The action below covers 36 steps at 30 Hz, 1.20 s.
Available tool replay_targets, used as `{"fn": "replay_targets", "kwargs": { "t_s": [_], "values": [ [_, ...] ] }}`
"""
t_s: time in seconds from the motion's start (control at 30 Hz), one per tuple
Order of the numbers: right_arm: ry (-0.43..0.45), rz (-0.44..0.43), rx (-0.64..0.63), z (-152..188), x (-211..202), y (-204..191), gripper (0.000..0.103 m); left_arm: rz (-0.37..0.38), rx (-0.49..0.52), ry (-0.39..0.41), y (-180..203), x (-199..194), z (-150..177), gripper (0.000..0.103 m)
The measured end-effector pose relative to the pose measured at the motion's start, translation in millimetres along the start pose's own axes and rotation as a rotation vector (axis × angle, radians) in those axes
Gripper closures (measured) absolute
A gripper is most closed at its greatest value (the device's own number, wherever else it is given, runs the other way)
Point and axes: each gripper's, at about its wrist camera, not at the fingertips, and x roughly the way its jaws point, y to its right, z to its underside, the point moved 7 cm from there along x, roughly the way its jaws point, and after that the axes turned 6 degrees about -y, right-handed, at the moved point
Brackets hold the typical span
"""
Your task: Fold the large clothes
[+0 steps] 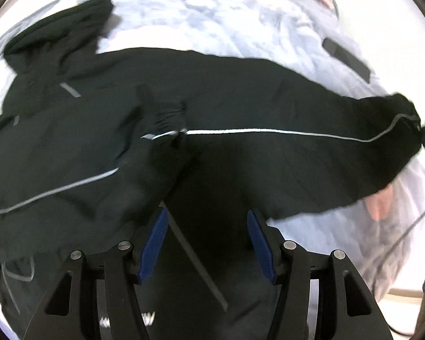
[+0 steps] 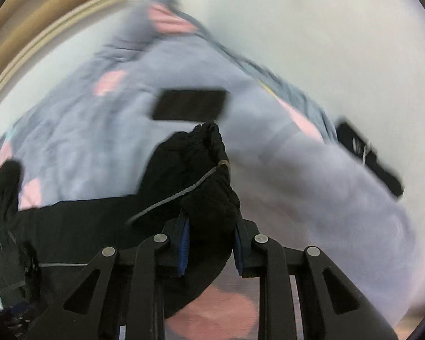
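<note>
A black jacket (image 1: 240,99) with thin grey piping lies spread across a pale grey bedspread (image 1: 201,19) with pink patches, filling the middle band of the left wrist frame from the left edge to the far right. One sleeve runs out to the upper left of that frame; another sleeve's cuff (image 1: 167,119) lies folded in on the body near the centre. The left gripper (image 1: 208,238) sits at the bottom centre with its blue-padded jaws set wide apart above the jacket's lower part, gripping nothing that can be seen.

At the right edge of that frame the other sleeve is pulled out taut. In the right wrist view, the right gripper (image 2: 209,252) at the bottom centre is clamped on that sleeve cuff (image 2: 204,175), the black fabric bunched between the blue pads and rising toward the frame's middle. This view is blurred. A dark flat rectangular object (image 2: 189,104) lies on the bedspread (image 2: 311,184) just above the cuff, and a second dark object (image 2: 368,155) lies at the right, near the bed's edge
</note>
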Motion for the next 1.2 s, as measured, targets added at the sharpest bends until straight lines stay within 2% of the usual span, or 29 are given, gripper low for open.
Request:
{"fn": "replay_targets", "kwargs": {
  "t_s": [0.13,0.2,0.27,0.4,0.53,0.6,0.77,0.83,0.97,1.2],
  "values": [
    [-0.136,-0.055,0.146,14,53,56,0.076,-0.001,-0.027,-0.073,2,41,-10,0.043],
    [-0.185,-0.070,0.187,27,75,67,0.076,0.014,-0.060,-0.115,-3,58,-10,0.040],
    [-0.193,-0.082,0.193,33,85,72,0.076,0.032,-0.076,-0.125,-6,64,-11,0.039],
    [-0.184,-0.071,0.162,32,77,66,0.076,0.044,-0.053,-0.109,-7,47,-10,0.038],
    [-0.125,-0.112,0.108,24,43,46,0.076,0.095,-0.042,-0.052,-15,9,4,0.038],
    [-0.089,-0.132,0.072,21,20,29,0.076,0.094,-0.036,-0.020,-25,-9,14,0.038],
    [-0.017,-0.203,-0.025,22,-33,-31,0.076,0.067,-0.062,0.055,-71,-53,39,0.038],
    [0.008,-0.246,-0.088,29,-56,-72,0.076,0.064,-0.096,0.088,-93,-68,50,0.038],
    [0.039,-0.275,-0.230,43,-88,-150,0.076,0.064,-0.179,0.151,-134,-94,67,0.038],
    [0.058,-0.388,-0.488,102,-141,-311,0.076,0.034,-0.289,0.231,-216,-129,101,0.038]
  ]
}}
